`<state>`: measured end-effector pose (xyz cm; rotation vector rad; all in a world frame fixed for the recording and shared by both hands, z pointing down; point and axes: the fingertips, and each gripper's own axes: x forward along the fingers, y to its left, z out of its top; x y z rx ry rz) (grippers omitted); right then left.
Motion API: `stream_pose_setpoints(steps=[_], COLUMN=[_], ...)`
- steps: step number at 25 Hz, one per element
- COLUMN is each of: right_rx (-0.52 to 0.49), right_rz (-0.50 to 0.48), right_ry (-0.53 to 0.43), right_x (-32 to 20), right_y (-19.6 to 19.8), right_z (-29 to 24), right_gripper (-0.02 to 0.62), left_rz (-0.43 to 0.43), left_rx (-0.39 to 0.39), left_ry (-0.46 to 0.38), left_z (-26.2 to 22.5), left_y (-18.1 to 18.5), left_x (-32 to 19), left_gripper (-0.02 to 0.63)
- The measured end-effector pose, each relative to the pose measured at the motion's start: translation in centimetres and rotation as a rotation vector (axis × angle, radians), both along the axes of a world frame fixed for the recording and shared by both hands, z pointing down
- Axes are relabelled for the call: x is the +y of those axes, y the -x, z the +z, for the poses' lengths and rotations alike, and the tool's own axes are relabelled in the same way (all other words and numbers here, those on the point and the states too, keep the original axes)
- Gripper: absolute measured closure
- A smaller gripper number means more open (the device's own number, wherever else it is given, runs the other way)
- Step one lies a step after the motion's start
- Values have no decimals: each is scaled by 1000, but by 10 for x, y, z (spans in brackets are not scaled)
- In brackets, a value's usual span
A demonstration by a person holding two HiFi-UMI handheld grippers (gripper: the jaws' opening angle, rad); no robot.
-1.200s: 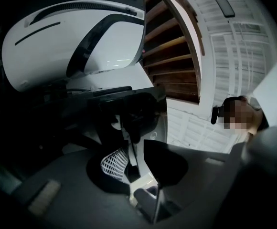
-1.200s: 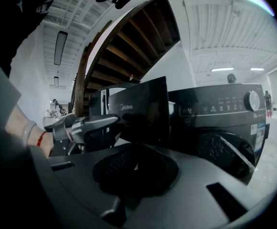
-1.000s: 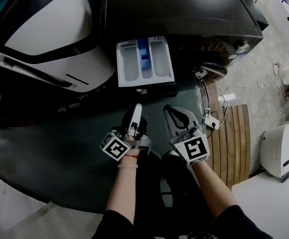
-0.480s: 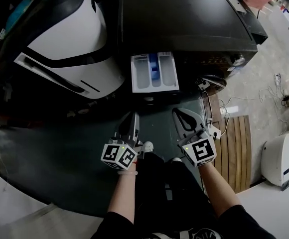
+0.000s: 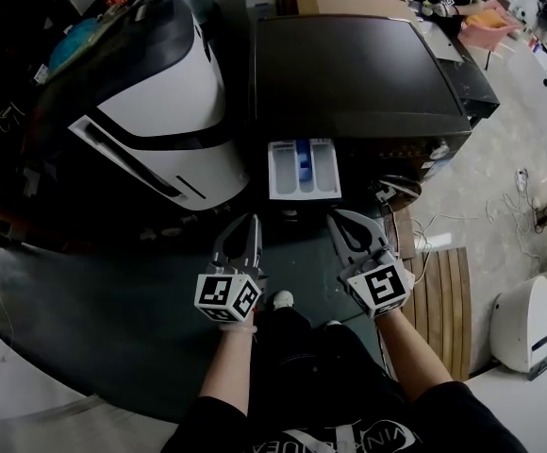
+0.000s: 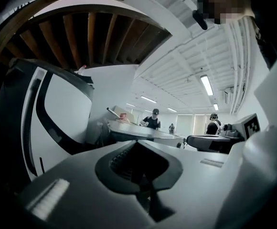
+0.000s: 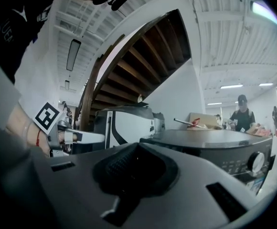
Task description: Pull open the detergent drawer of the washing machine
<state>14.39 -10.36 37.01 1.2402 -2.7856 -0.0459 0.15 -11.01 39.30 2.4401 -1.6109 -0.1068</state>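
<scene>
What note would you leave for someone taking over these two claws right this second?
Left claw: shut, empty, held in the air in front of the washing machine.
Right claw: shut, empty, beside the left one.
Detergent drawer: pulled out of the machine's front; neither claw touches it.
Done: the drawer is open.
Left: nothing more on the drawer, as far as the views show.

White-and-black machine, wooden slatted mat, small white appliance, cardboard box
</scene>
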Motion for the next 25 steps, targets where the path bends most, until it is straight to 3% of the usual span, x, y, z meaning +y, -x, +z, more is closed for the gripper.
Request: stream_pose_setpoints(steps=[5,15,25], right_rx=[-10,-34,-50], right_rz=[-4,13,34], right_ry=[-28,-24,-54], right_x=[4,12,9], right_y=[1,6,8], right_z=[-31,-66,-93], right_gripper=[584,584,584], left_rz=[-4,-17,-12], left_rx=[-37,-22,-58], left_ry=[-26,-13,-40], left_z=[-34,-72,-100], left_y=[9,24,37], left_x=[1,9,3], left_gripper=[597,597,597])
